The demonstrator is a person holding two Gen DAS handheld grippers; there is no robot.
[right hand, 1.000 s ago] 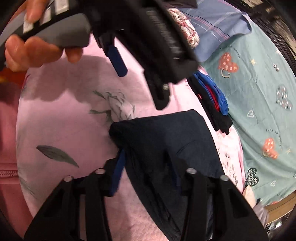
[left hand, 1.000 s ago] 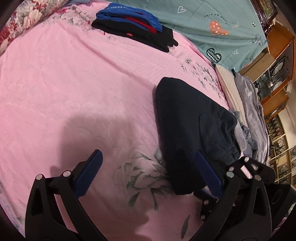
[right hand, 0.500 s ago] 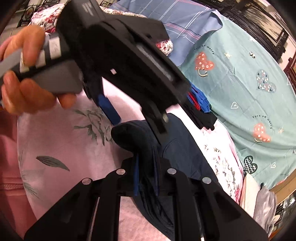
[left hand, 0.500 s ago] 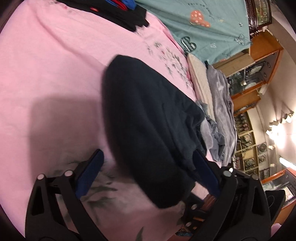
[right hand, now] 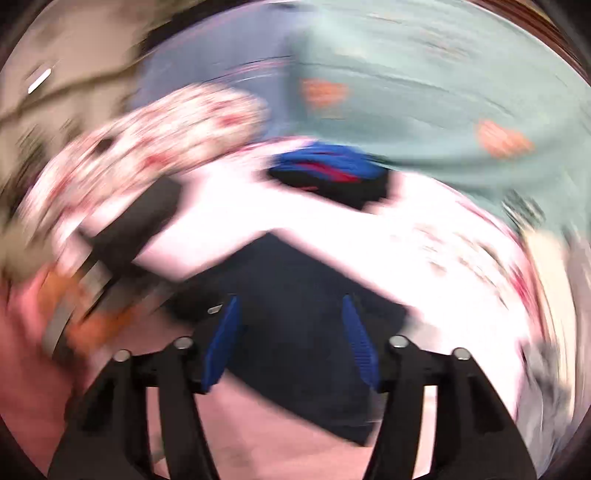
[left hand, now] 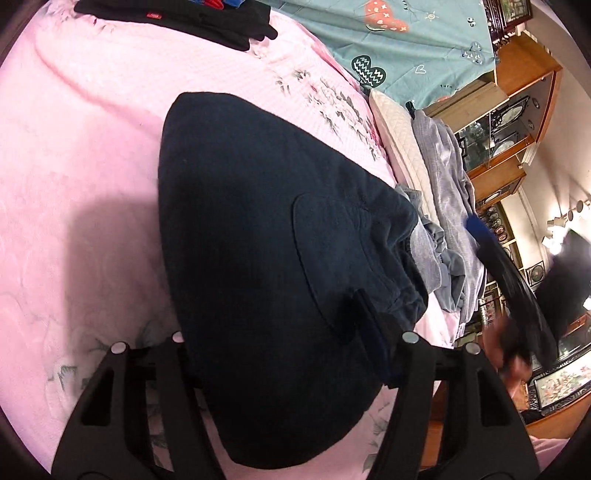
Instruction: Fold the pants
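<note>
The folded dark navy pants (left hand: 266, 236) lie on the pink bedspread (left hand: 74, 155). My left gripper (left hand: 280, 354) straddles their near end, jaws partly closed against the thick bundle; the left pad is hidden under cloth, and the right finger (left hand: 373, 339) presses its side. My right gripper (right hand: 291, 339) is open and empty, its blue pads (right hand: 221, 343) apart above the pants (right hand: 295, 295); that view is heavily blurred by motion. The right gripper also shows in the left wrist view (left hand: 517, 280), off to the right of the bed.
A stack of folded blue, red and black clothes (left hand: 177, 14) lies at the far side of the bed. Grey garments (left hand: 447, 221) are piled at the right edge. A teal sheet (left hand: 406, 40) and wooden cabinets (left hand: 517, 122) stand beyond.
My right gripper let go of the pants, opened and swung away fast. My left gripper moved forward over the bundle and closed in on it.
</note>
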